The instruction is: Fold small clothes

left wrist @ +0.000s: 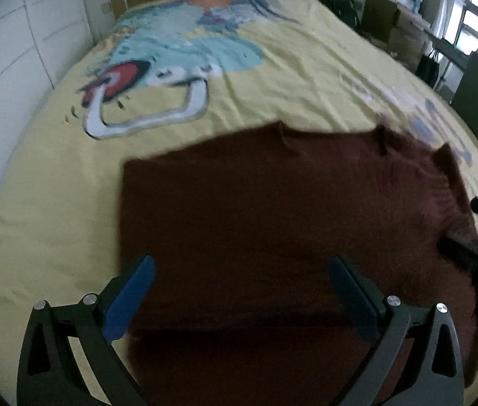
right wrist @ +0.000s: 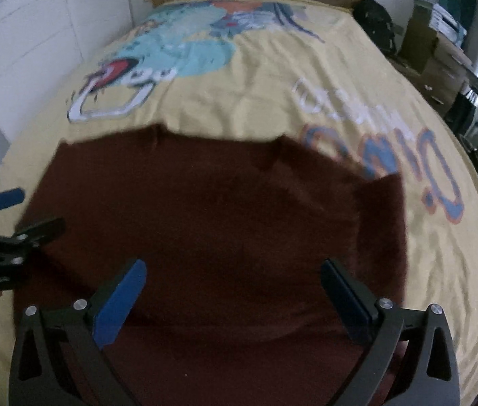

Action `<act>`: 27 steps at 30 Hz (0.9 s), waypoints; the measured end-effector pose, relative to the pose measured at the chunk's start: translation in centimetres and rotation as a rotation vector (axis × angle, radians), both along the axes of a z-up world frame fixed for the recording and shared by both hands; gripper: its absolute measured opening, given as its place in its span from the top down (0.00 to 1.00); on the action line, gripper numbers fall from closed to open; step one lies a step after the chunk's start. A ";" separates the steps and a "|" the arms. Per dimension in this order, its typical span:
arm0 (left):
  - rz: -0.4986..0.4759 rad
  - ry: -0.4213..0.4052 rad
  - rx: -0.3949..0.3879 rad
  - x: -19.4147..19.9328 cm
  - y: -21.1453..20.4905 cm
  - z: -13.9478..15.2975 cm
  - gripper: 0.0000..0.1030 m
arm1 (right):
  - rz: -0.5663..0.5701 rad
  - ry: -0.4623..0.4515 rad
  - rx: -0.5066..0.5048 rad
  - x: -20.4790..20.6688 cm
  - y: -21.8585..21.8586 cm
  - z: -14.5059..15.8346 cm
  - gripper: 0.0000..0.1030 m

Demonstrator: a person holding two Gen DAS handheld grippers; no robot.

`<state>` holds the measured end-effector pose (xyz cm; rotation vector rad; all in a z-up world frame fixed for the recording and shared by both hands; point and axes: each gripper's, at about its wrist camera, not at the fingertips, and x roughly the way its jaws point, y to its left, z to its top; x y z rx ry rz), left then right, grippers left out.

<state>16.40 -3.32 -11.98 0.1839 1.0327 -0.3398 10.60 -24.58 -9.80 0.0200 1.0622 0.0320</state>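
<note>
1. Across the yellow bedsheet [left wrist: 289, 77] lies a dark maroon garment [left wrist: 256, 209], spread flat beneath both grippers.
2. Left gripper [left wrist: 240, 267] hangs over its near edge, jaws wide apart and empty.
3. Right gripper [right wrist: 232, 270] likewise hangs over the cloth, jaws spread, gripping nothing.
4. The garment looks soft and fuzzy, roughly rectangular, with a fold line near its closest edge.
5. The sheet is wrinkled cotton-like fabric with a cartoon print [left wrist: 171, 54].

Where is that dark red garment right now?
The dark red garment lies spread on the yellow bedsheet at the near end of the bed, under both open claws, below the cartoon print.
</note>
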 end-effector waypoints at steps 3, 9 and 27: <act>0.003 0.038 0.047 0.1 -1.0 -2.9 0.01 | 0.019 0.038 -0.033 -0.4 0.6 -3.2 0.00; 0.006 0.035 0.088 -0.3 0.7 -4.9 0.01 | -0.002 0.054 -0.039 -0.5 -1.8 -5.7 0.00; 0.035 0.106 0.070 0.4 2.4 -4.2 0.01 | -0.084 0.089 0.095 -1.5 -7.9 -5.8 0.00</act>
